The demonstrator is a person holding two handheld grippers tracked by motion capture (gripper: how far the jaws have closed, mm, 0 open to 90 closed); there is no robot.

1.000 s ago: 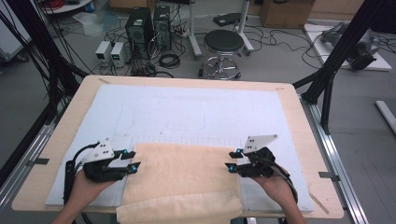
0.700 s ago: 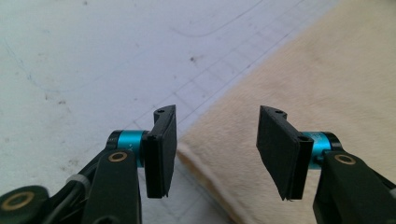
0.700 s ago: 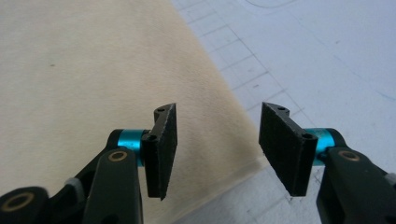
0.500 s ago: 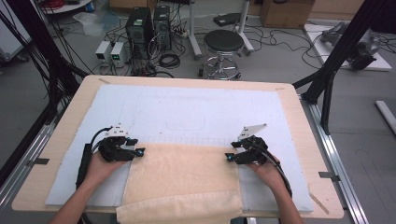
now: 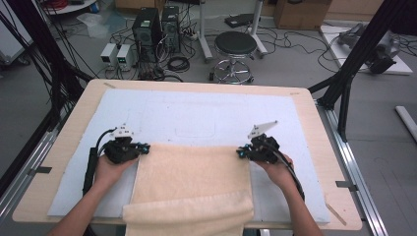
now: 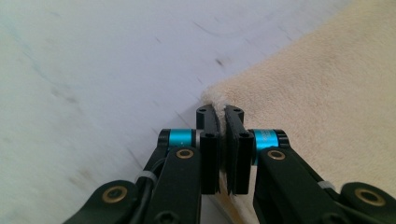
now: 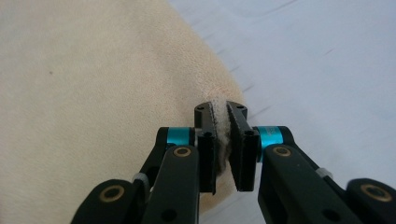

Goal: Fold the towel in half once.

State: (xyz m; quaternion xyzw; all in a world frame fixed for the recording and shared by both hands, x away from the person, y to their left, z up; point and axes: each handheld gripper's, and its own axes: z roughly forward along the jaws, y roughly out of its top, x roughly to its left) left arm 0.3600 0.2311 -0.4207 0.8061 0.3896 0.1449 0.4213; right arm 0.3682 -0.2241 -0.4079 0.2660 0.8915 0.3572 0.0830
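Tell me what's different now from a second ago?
Both hands slid away from the person, up the towel's sides to its far corners. The left gripper and right gripper were open; their fingers have just been closing, and each now pinches a far corner of the towel. The towel lies flat as before, its near end hanging over the table's edge.

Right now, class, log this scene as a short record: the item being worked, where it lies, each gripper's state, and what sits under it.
item: beige towel
placement: spread flat, near edge folded and hanging over the table's front
left gripper: jaws just closed, shut on the towel's far left corner
right gripper: jaws just closed, shut on the towel's far right corner
surface: white mat on a wooden table
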